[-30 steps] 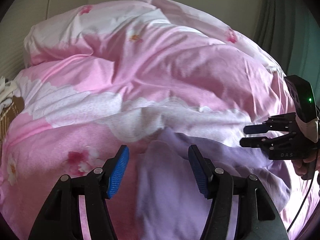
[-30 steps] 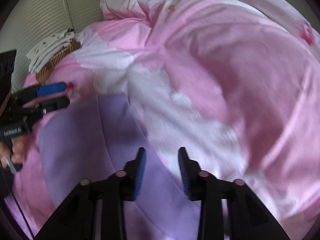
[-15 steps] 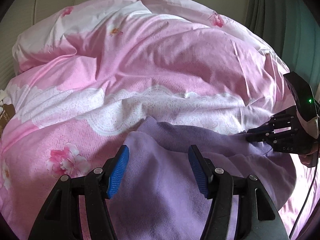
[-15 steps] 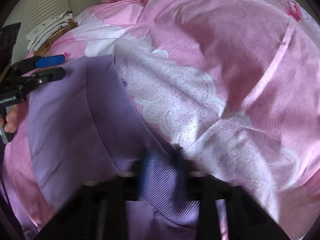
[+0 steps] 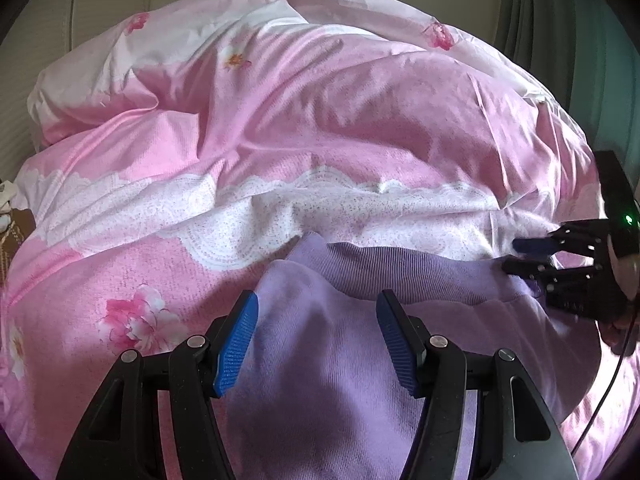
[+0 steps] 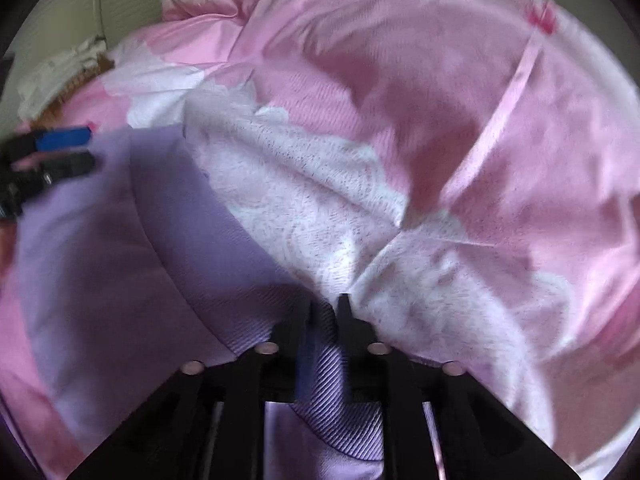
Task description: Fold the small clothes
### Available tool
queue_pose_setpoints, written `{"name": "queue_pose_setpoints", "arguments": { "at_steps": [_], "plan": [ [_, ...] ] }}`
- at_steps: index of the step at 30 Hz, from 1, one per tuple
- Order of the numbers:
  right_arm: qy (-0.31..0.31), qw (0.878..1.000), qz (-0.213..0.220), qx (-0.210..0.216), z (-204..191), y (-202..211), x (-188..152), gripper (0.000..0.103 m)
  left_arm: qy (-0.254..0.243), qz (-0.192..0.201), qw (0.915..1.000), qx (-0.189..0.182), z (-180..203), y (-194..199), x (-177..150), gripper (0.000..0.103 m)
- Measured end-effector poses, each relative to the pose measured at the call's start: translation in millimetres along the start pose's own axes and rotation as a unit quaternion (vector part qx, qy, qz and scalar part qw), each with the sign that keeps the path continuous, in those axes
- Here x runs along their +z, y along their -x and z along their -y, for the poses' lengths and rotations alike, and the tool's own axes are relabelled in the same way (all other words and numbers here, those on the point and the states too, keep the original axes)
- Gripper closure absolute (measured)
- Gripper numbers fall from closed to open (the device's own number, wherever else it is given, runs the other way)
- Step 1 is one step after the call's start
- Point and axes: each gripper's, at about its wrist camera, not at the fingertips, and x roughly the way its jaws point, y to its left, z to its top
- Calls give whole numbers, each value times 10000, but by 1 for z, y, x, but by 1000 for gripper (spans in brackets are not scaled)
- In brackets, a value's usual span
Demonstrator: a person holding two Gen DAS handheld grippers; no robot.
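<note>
A lilac knit garment (image 5: pixel 344 364) is seen spread on a pink floral duvet (image 5: pixel 304 112), lying below the duvet's white lace-print band (image 5: pixel 280 208). A darker ribbed hem band (image 5: pixel 404 276) runs across the garment's far edge. The left gripper (image 5: pixel 316 340) is held over the near part of the garment with its blue-padded jaws wide apart; cloth is seen between them but nothing is clamped, and contact with the fabric cannot be judged. In the right wrist view, which is motion-blurred, the right gripper (image 6: pixel 325 312) is seen with its jaws drawn nearly together on the ribbed hem band (image 6: pixel 320 360), striped fabric showing in the narrow gap between the fingers. In the left wrist view the right gripper (image 5: pixel 520 258) is recorded at the garment's far right corner. A white and brown item (image 6: pixel 68 76) is noted at the duvet's edge near the wall, too blurred to identify.
</note>
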Motion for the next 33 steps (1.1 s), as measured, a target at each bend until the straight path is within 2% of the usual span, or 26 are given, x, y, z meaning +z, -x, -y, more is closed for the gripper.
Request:
{"name": "queue_pose_setpoints", "arguments": {
  "at_steps": [2, 5, 10, 12, 13, 14, 15, 20, 22, 23, 27, 30, 33],
  "plan": [
    [-185, 9994, 247, -182, -2, 12, -4, 66, -10, 34, 10000, -12, 0, 3, 1, 42],
    [-884, 9939, 565, -328, 3, 39, -17, 66, -103, 87, 9999, -57, 4, 10, 3, 42],
    [-2190, 9701, 823, -646, -1, 90, -66, 66, -175, 150, 9995, -201, 11, 24, 4, 41],
    [-2818, 9529, 949, -593, -3, 109, -89, 59, -214, 190, 9994, -190, 14, 30, 2, 40],
    [-3153, 9420, 1002, -564, -4, 116, -101, 54, -224, 159, 9995, -168, 16, 32, 0, 40],
    [-3526, 9284, 1050, -528, -6, 123, -114, 44, -218, 128, 9996, -156, 18, 34, -2, 40],
    [-3899, 9130, 1113, -447, -11, 130, -129, 40, -204, 116, 9996, -153, 19, 37, -5, 40],
    [-5229, 8414, 1360, 34, -23, 137, -184, 38, -315, 18, 9995, -56, 29, 55, -32, 40],
    [-5737, 8053, 1446, 386, -25, 132, -202, 37, -278, -21, 9996, -14, 29, 63, -40, 40],
    [-5987, 7834, 1538, 639, -27, 127, -210, 37, -241, -30, 9997, 4, 29, 67, -43, 40],
    [-6633, 7212, 1687, 1067, -32, 108, -223, 37, -214, -37, 9997, 76, 27, 83, -49, 40],
    [-6940, 6891, 1662, 1258, -37, 95, -227, 37, -231, -4, 9996, 159, 26, 90, -48, 40],
    [-7102, 6730, 1644, 1252, -40, 86, -229, 37, -223, -8, 9995, 219, 23, 91, -45, 40]
  ]
}}
